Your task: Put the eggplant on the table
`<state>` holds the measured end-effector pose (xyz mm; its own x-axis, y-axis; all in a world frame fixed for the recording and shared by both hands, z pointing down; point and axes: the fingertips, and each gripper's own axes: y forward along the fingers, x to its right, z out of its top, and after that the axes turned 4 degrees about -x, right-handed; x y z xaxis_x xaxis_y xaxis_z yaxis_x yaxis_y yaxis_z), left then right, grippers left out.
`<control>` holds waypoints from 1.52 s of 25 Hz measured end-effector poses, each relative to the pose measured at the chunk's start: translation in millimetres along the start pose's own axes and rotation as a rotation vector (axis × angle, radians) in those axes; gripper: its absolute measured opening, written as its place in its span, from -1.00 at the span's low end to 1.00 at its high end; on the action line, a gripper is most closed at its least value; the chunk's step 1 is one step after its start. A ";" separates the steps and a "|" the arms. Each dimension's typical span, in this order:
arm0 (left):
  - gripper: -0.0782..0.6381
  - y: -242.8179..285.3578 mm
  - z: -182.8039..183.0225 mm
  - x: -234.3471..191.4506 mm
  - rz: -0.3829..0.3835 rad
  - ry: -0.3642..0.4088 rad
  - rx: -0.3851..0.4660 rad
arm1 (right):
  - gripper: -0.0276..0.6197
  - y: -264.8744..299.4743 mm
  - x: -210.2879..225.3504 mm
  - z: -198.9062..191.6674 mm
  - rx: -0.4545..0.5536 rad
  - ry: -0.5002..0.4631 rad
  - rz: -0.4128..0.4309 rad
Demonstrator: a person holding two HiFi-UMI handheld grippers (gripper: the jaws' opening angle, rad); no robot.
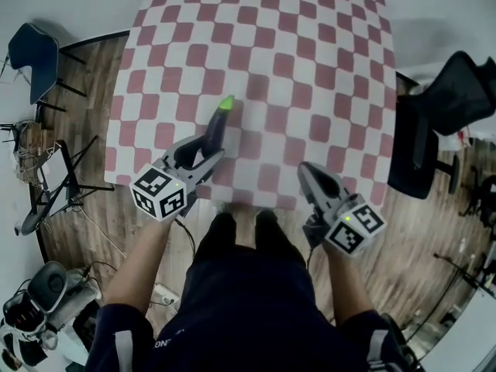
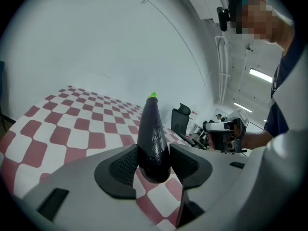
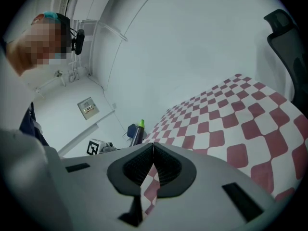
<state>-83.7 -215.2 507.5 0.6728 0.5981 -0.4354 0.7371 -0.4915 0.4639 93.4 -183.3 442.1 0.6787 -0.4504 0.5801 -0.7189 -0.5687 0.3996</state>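
Head view, centre frame: left tool point(image 1: 208, 150) clamps the dark eggplant point(image 1: 219, 119) over the checkered tabletop point(image 1: 310, 68), while right tool point(image 1: 307, 170) is pinched together, empty.

Glossy, smooth eggplant point(image 2: 153, 138) between matt, textured fingers point(image 2: 122, 166); wood-plank floor point(image 1: 93, 76).

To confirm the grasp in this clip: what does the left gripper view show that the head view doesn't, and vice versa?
Left gripper view only: both pads of the left tongs pressing the eggplant at its thick dark end. Head view only: the whole checkered table, the wooden floor, and the eggplant over the table's near part. Both: the green tip pointing away from the person, and the right tongs off to the side.
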 end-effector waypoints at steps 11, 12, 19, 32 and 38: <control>-0.14 77.4 -22.4 -20.3 0.068 0.042 -0.158 | -0.86 4.1 47.5 0.0 -0.044 0.040 0.017; -0.14 84.3 -24.6 -22.0 0.069 0.043 -0.171 | -0.86 4.3 50.3 -0.6 -0.046 0.044 0.018; -0.14 121.7 -47.4 -35.8 0.134 0.106 -0.329 | -0.86 -3.6 73.7 -3.8 -0.052 0.066 0.003; -0.13 150.0 -80.4 -48.6 0.259 0.255 -0.643 | -0.86 -21.9 101.7 -8.0 -0.032 0.107 -0.027; -0.13 152.9 -91.9 -48.9 0.276 0.248 -0.712 | -0.86 -27.2 107.7 -10.6 -0.020 0.122 -0.028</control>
<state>-9.7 -261.4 670.7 0.7296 0.6782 -0.0873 0.2723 -0.1710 0.9469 184.4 -209.0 501.3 0.6760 -0.3471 0.6500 -0.7039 -0.5652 0.4302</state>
